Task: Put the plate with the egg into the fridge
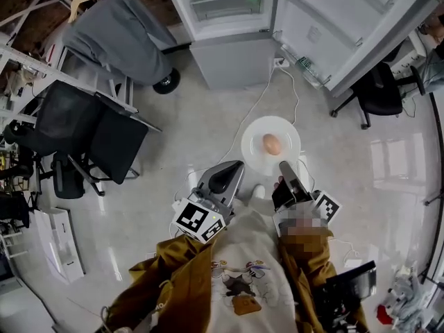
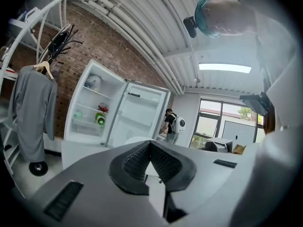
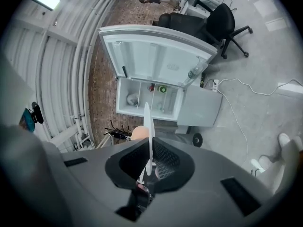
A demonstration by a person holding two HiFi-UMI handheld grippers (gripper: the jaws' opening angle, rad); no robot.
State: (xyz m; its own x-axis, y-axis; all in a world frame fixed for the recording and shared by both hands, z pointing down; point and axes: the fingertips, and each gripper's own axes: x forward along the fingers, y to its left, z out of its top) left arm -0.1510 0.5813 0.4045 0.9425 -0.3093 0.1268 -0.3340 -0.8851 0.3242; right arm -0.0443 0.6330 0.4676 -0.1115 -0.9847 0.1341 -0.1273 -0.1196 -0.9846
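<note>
The right tongs [image 1: 284, 166] [image 3: 150, 148] are clamped on the near rim of the white plate [image 1: 253, 141] [image 3: 147, 122], which they hold out flat above the pale floor [image 1: 194, 130]. The right gripper view catches the plate edge-on, a thin white line running between the two black pads. The brown egg [image 1: 271, 144] [image 3: 138, 132] sits near the middle of the plate.

The left tongs [image 1: 227, 175] [image 2: 150, 148] are level beside the right ones, just left of the plate and not touching it. They are closed, the ribbed pads meeting with nothing between them.

The white fridge [image 1: 222, 5] [image 2: 90, 108] [image 3: 147, 96] stands at the far side, well apart from the plate. Its door [image 1: 347, 19] [image 2: 139, 117] [image 3: 156, 56] is swung wide open to the right. A green container [image 2: 100, 119] [image 3: 162, 89] stands on one of its shelves.

A white cable [image 1: 260, 99] trails over the floor from the foot of the fridge toward the person. To the left of the fridge a grey garment [image 1: 121, 37] [image 2: 31, 112] hangs on a rack. A black office chair [image 1: 378, 89] [image 3: 222, 20] stands at the far right, beyond the door.
</note>
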